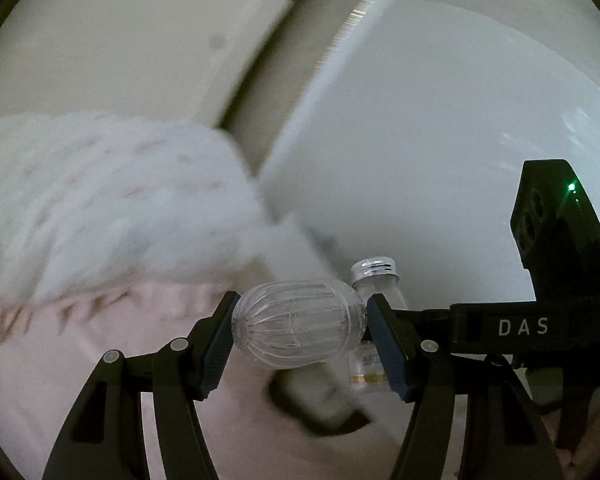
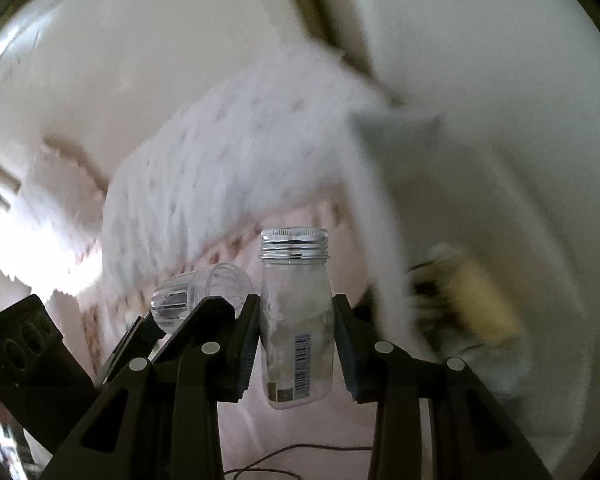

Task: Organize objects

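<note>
My left gripper (image 1: 300, 330) is shut on a clear ribbed glass jar (image 1: 296, 324), held on its side across the jaws. My right gripper (image 2: 296, 332) is shut on a tall clear bottle with a silver screw cap (image 2: 296, 312), held upright. In the left wrist view the capped bottle (image 1: 374, 280) and the right gripper's body (image 1: 552, 272) show just to the right. In the right wrist view the ribbed jar (image 2: 204, 290) and the left gripper's body (image 2: 32, 356) show at lower left. Both are held in the air, close together.
A white fluffy blanket with pink dots (image 2: 228, 168) hangs over a pink bed surface (image 1: 100, 360). A white cabinet or wall panel (image 1: 440, 140) stands at the right. A blurred yellow and dark object (image 2: 464, 304) lies at right. A thin cable (image 2: 300, 456) lies below.
</note>
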